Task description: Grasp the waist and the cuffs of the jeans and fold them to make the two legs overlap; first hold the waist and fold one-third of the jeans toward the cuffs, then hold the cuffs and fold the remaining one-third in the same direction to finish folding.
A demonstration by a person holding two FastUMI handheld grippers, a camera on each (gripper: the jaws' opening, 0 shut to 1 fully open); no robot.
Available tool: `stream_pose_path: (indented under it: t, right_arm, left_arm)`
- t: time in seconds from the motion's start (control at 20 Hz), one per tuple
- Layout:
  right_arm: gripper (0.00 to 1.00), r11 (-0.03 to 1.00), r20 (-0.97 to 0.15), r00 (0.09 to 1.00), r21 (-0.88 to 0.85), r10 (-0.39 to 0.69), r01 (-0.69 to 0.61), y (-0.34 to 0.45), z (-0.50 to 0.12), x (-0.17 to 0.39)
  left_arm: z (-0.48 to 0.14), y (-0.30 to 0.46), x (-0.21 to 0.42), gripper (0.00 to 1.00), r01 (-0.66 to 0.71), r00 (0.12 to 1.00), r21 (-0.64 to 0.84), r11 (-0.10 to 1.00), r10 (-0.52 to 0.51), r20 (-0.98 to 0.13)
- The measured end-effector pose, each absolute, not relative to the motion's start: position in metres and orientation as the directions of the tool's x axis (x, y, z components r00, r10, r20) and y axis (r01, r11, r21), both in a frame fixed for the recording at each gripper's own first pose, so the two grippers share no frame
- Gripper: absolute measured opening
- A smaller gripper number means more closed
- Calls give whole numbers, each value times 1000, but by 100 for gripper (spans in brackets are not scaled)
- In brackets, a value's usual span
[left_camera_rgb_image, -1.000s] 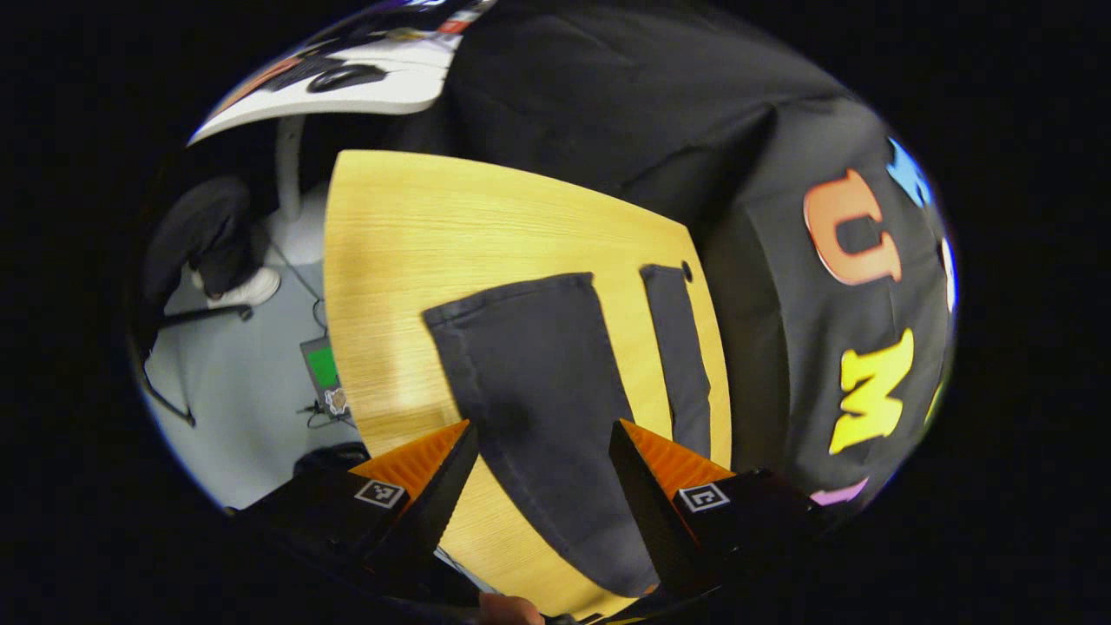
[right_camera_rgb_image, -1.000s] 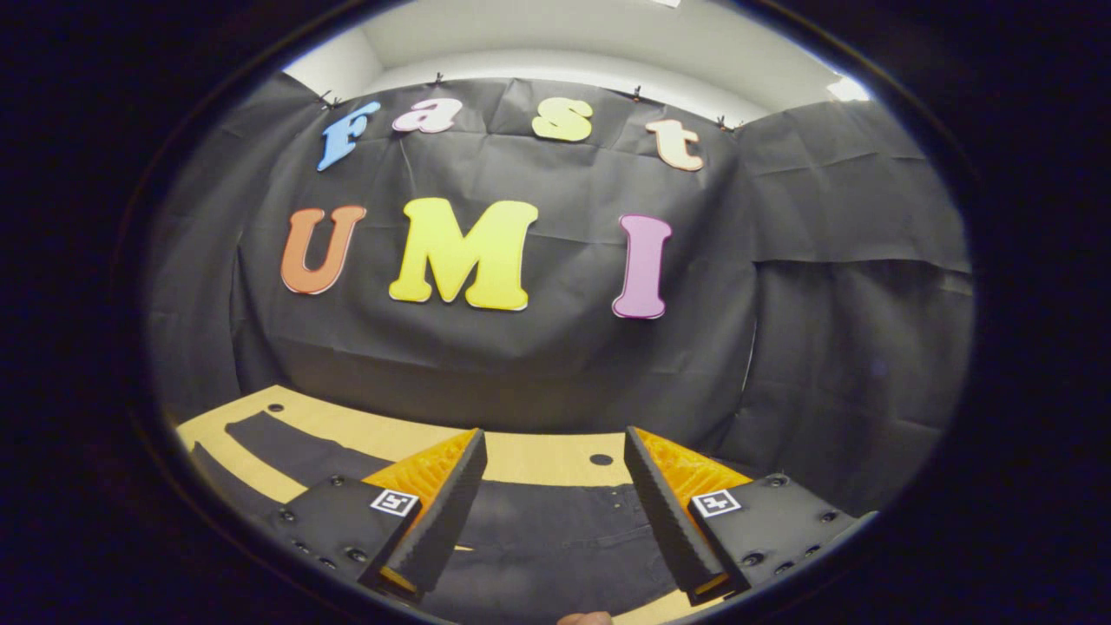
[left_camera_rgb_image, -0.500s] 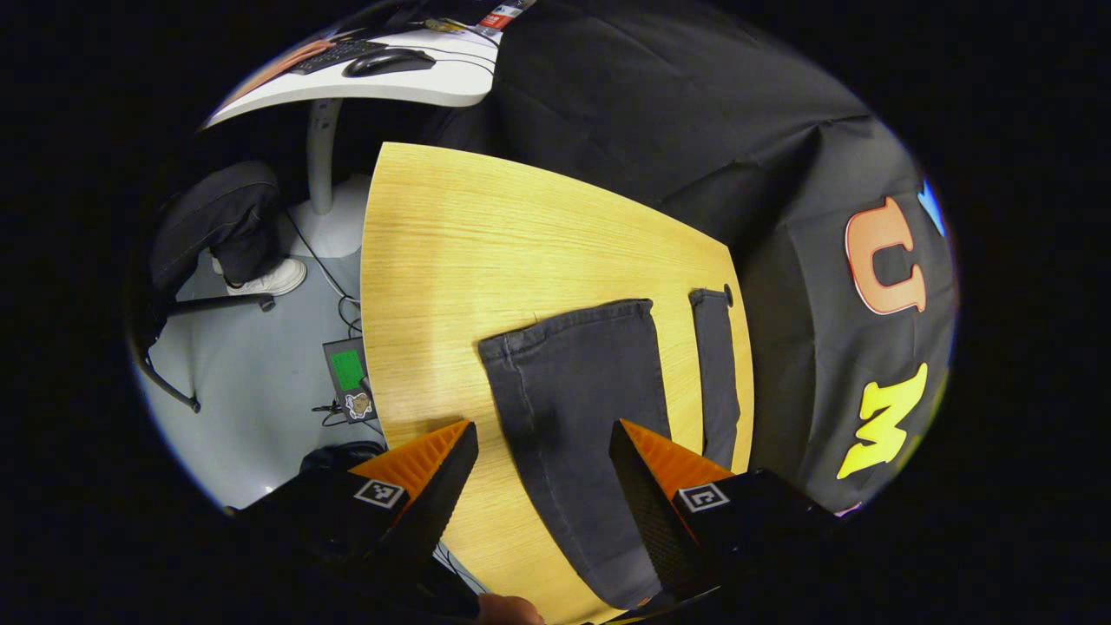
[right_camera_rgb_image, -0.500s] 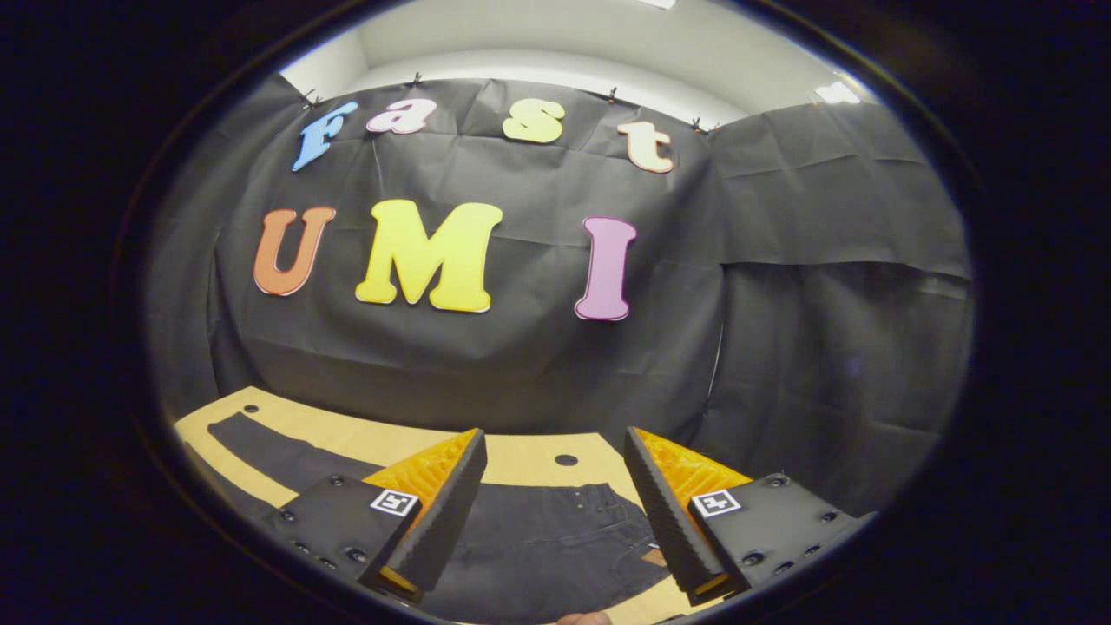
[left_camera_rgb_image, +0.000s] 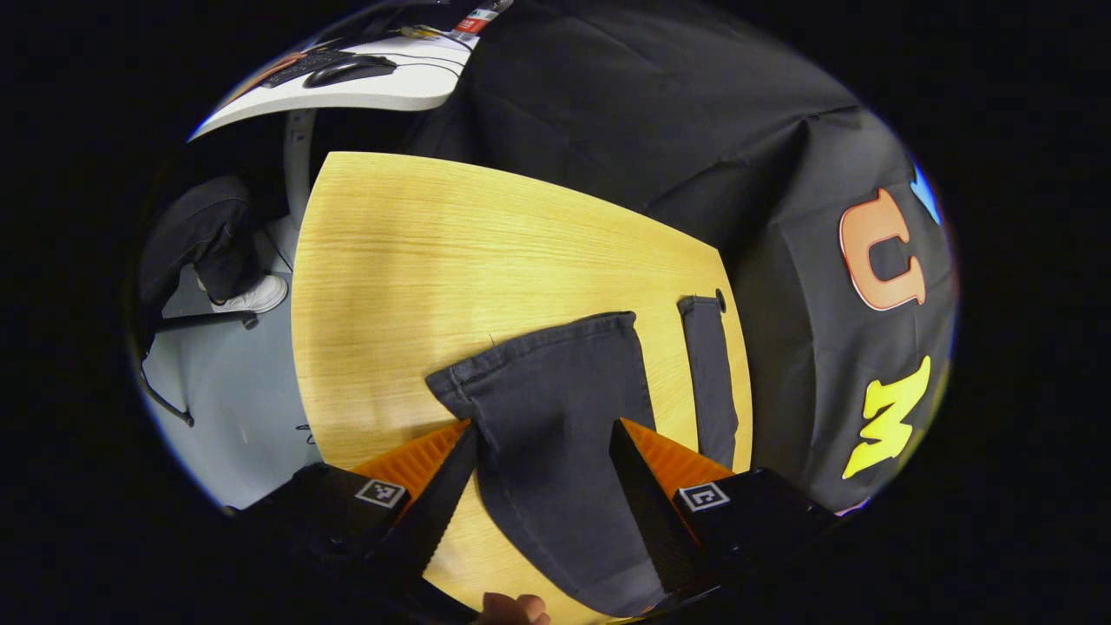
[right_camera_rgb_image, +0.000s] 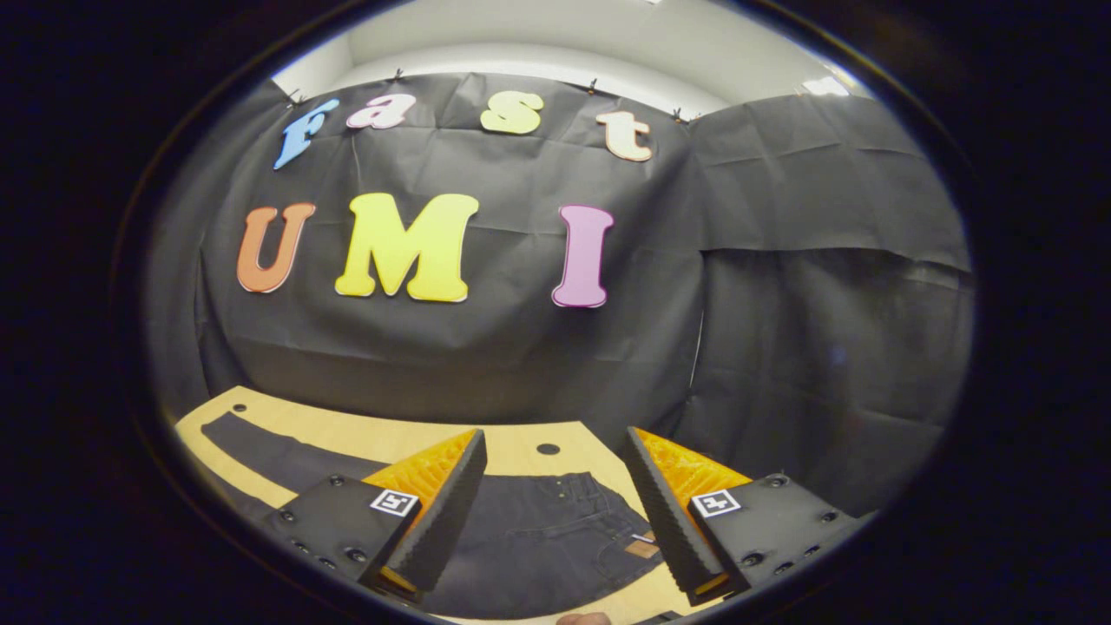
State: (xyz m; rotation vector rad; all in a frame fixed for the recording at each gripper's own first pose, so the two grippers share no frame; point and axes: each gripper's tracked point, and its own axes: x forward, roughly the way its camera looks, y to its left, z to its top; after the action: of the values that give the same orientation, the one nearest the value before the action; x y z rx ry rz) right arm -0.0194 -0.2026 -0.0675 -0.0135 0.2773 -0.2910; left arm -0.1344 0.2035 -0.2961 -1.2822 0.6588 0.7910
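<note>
Dark denim spread flat, both ends within reach

Black jeans [left_camera_rgb_image: 555,434] lay flat on the wooden tabletop [left_camera_rgb_image: 434,260], long axis running cuffs to waist. Left hand-held gripper [left_camera_rgb_image: 542,451], jaws wide and empty, hovered over the near leg, cuff [left_camera_rgb_image: 529,347] just ahead. Right hand-held gripper [right_camera_rgb_image: 555,486], likewise spread and holding nothing, sat nearer the waist [right_camera_rgb_image: 599,512], legs trailing off to its left

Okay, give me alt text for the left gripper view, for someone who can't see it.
The open left gripper hangs over a dark jeans leg lying flat on a wooden table, its cuff just ahead of the fingertips. The second leg lies apart, along the table's far edge by the black cloth wall.
</note>
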Motion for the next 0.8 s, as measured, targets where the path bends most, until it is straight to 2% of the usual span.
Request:
stream_pose_path:
  t: [0.15,0.25,0.3,0.35,0.45,0.55,0.65,0.8]
  right_arm:
    - [99,953,-295,908,-45,-299,299,-209,-78,-24]
    - [99,946,-323,894,-18,-311,322,-218,-87,-27]
    - [99,941,-346,883,5,-317,339,-224,-94,-28]
    - [99,937,-369,875,26,-315,349,-228,-100,-29]
    - [98,921,-470,832,95,-294,379,-239,-126,-33]
    - [98,868,-596,762,208,-253,450,-251,-154,-41]
    - [99,757,-719,668,322,-195,568,-260,-183,-47]
    - [98,593,-827,536,350,-167,725,-290,-224,-58]
  left_arm:
    - [-298,207,-123,92,-798,602,-594,98,146,-785]
    - [-302,205,-120,89,-802,594,-572,175,128,-794]
    - [-305,204,-120,79,-799,592,-561,217,117,-797]
    - [-316,205,-129,75,-828,543,-509,235,110,-832]
    - [-319,206,-128,16,-815,572,-554,168,85,-816]
    - [-316,207,-127,11,-800,597,-589,112,55,-800]
    - [-317,208,-127,7,-787,613,-608,105,32,-789]
    - [-316,207,-126,6,-774,630,-629,71,2,-776]
